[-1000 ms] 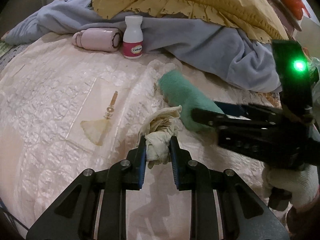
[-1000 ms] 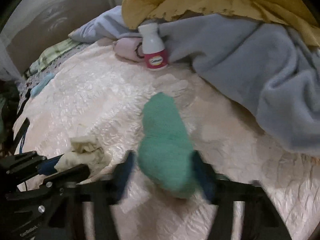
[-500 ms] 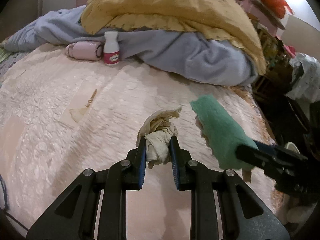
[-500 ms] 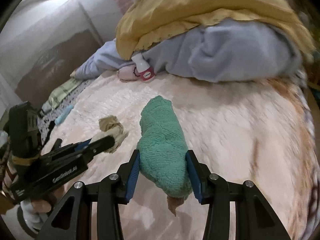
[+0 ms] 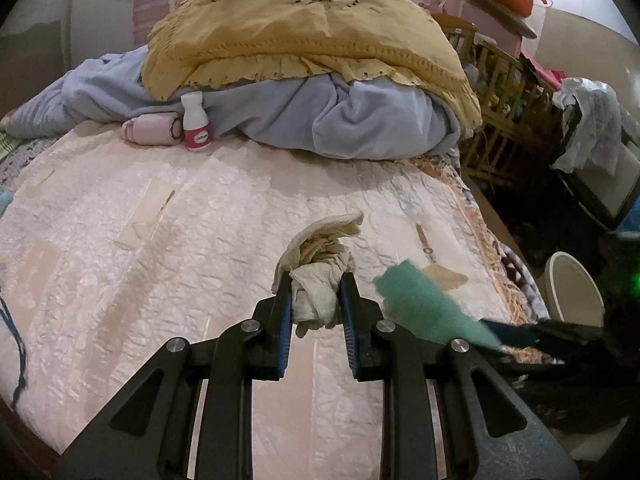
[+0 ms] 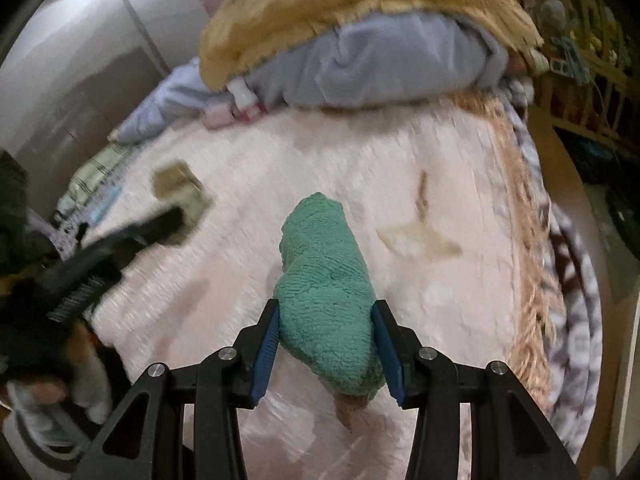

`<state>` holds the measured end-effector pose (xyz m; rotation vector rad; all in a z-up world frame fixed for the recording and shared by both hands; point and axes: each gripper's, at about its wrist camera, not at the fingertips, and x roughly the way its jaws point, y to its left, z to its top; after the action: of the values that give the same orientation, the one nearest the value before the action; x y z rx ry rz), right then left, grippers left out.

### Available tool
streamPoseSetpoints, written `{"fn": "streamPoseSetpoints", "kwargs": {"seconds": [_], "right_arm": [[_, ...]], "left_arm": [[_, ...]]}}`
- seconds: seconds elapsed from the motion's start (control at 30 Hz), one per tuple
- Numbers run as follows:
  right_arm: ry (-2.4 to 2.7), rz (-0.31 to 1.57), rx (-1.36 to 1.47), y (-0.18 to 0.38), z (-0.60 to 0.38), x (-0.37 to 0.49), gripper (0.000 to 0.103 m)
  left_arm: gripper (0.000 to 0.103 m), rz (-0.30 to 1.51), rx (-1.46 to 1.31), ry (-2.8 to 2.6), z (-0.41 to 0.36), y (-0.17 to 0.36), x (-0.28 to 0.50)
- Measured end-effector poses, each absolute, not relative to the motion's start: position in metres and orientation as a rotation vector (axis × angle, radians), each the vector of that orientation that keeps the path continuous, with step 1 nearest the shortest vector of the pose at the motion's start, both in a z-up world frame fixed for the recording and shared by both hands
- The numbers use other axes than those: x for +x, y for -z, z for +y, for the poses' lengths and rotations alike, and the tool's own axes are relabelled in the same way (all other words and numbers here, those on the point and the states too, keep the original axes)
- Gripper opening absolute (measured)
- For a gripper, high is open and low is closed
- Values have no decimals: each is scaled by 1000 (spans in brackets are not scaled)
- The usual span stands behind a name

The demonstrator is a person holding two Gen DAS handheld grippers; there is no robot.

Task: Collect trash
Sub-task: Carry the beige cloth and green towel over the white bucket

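A crumpled cream cloth wad (image 5: 318,276) is pinched between the blue pads of my left gripper (image 5: 316,300), lifted above the pink quilted bed (image 5: 160,240). A fuzzy green cloth roll (image 6: 324,300) fills the jaws of my right gripper (image 6: 326,332), both pads pressing its sides. In the left wrist view the green roll (image 5: 428,308) hangs to the right of the wad, near the bed's right edge. In the blurred right wrist view the cream wad (image 6: 180,188) and the left gripper's fingers (image 6: 136,232) show at the left.
A white bottle with a pink label (image 5: 195,126) and a pink roll (image 5: 150,132) stand at the back, against a grey-blue blanket (image 5: 340,120) under a yellow cover (image 5: 304,28). Off the bed's right edge are a white round bin (image 5: 574,296), a wooden crib (image 5: 508,92) and clutter.
Both grippers have drawn back and to the right over the bed, carrying their cloths. The bottle and blankets look farther away, and the bed's right edge and the bin have come into view.
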<state>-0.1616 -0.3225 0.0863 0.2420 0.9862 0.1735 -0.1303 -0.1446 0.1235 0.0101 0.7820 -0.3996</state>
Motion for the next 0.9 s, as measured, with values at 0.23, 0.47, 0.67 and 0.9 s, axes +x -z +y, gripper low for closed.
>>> {"fn": "streamPoseSetpoints", "kwargs": {"seconds": [0.23,0.47,0.67,0.9], "right_arm": [[-180,1001,222,-69,-319,-154,49],[-214,942,246,-83,-326,-169,46],[-220,803,319,-125,-348,-201,46],[-190,635,354,-171,-367,-238,46]], "left_arm": [[20,775,28,392,-147,-128,-136],[20,753,32,402,-154,-134,-146],[20,726,32,434,-168,-146,-157],[20,678,55,478,-195,-163,-172]]}}
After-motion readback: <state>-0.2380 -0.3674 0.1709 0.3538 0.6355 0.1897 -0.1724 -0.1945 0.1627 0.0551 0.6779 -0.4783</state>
